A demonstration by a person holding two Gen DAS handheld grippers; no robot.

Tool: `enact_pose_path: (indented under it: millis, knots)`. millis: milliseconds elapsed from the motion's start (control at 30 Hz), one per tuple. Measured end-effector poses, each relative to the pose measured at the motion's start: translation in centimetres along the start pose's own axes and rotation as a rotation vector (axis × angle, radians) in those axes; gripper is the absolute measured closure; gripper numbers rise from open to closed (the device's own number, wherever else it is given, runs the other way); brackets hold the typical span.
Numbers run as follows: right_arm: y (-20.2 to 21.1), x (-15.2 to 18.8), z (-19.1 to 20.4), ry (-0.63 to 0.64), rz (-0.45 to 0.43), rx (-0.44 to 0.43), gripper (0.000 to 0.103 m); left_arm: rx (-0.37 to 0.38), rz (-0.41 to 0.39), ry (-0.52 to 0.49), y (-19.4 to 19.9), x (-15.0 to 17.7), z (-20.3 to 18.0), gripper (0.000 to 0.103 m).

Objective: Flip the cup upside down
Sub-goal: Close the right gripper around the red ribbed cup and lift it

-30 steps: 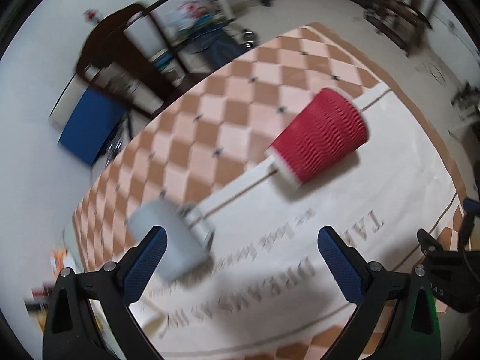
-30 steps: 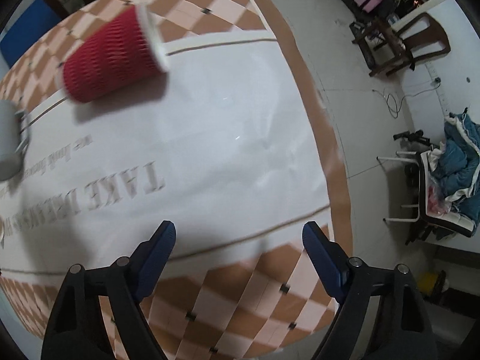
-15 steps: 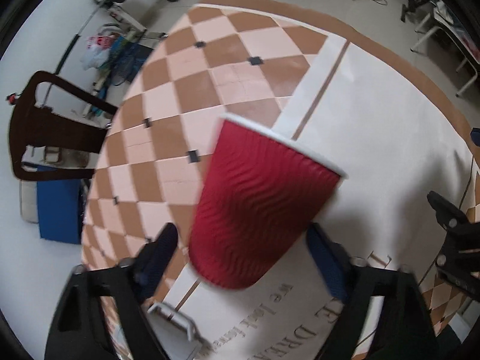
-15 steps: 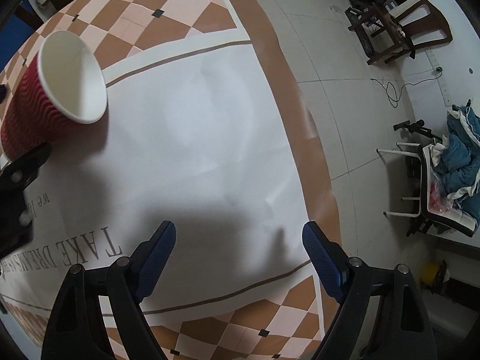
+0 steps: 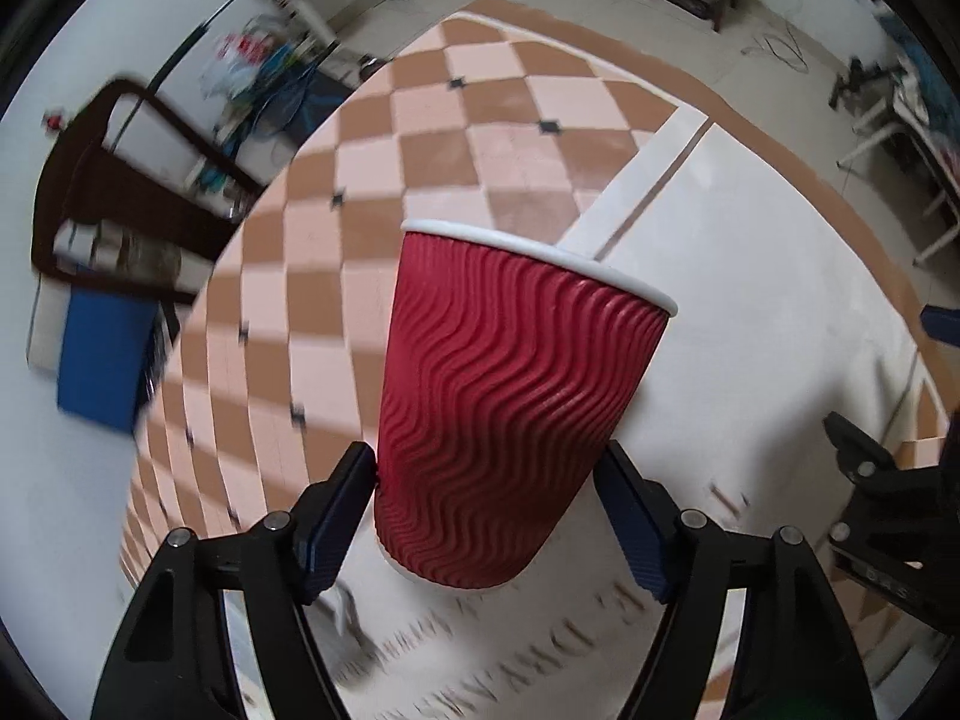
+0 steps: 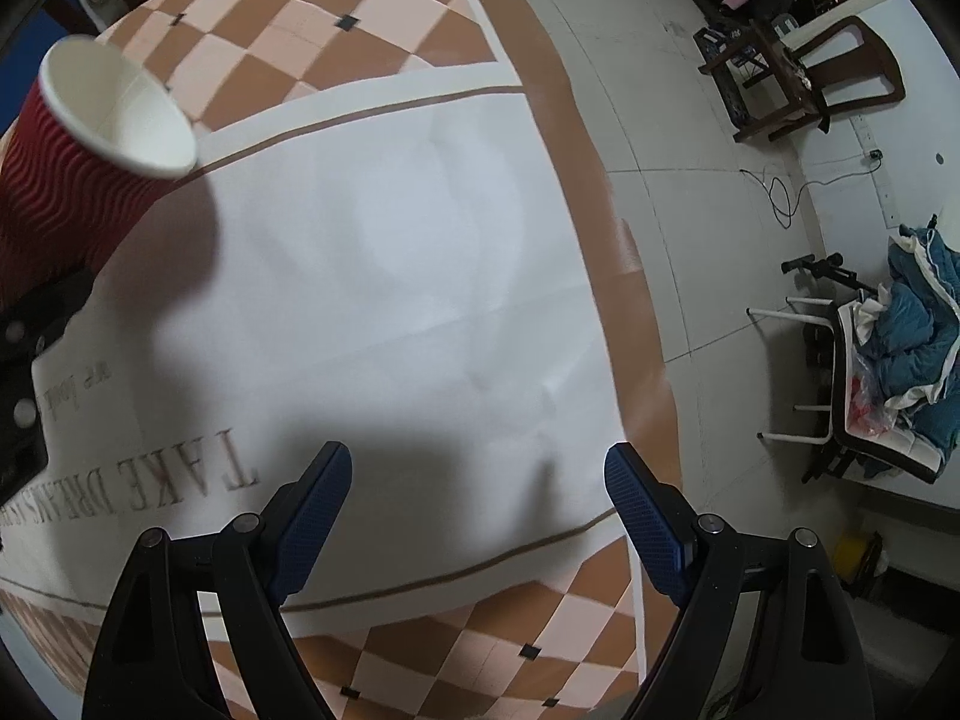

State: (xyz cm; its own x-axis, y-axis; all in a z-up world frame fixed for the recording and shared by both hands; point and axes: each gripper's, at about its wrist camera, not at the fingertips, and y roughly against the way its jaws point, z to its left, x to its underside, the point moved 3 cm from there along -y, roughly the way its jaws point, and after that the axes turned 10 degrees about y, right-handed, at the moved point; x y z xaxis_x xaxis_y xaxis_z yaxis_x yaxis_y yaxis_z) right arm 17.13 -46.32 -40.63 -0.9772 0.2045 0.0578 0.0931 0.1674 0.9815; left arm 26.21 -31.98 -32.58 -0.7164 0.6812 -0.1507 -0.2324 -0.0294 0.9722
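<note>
A red ribbed paper cup [image 5: 510,396] with a white rim fills the middle of the left wrist view, its open mouth pointing away from the camera. My left gripper [image 5: 486,474] is shut on the cup near its base, both blue pads against its sides. In the right wrist view the cup [image 6: 78,168] is at the far left, tilted with its white inside showing, above the table. My right gripper [image 6: 480,480] is open and empty over the white cloth.
The table [image 6: 390,18] has a brown and pink checked cover with a white printed cloth [image 6: 390,276] on it. Its right edge drops to the floor. Chairs [image 6: 840,78] and a pile of blue fabric [image 6: 912,312] stand beyond. A dark chair [image 5: 120,180] stands at the left.
My left gripper moved up to the lying cup, closed on it and lifted it, tilting its mouth up. The grey object left the view. My right gripper stayed open and barely moved.
</note>
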Motion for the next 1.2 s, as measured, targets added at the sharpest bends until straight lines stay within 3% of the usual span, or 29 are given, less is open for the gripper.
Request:
enact_pose_path:
  millis: [200,400,600,800,1133,1200]
  knots:
    - [2.7,3.9,2.7,0.013,-0.031,0.009,0.015,0.123,0.092,0.253,1.9,6.9,3.3,0.030]
    - [3.9,9.8,6.0,0.016,-0.028,0.007,0.015,0.285,0.228,0.596,2.5,18.1,6.2,0.030]
    - [3.7,15.7,9.9,0.039,-0.007,-0.005,0.015,0.471,0.357,0.887,0.8,27.7,6.1,0.030]
    - [3.4,19.4,12.1,0.041,0.005,-0.002,0.015,0.514,0.379,1.015,-0.8,30.7,5.2,0.029]
    - [3.0,19.4,12.1,0.055,0.014,-0.026,0.015,0.549,0.369,1.043,-1.8,29.7,4.2,0.026]
    - [3.1,19.3,12.2,0.058,0.012,-0.034,0.015,0.538,0.371,1.038,-2.0,29.6,4.1,0.013]
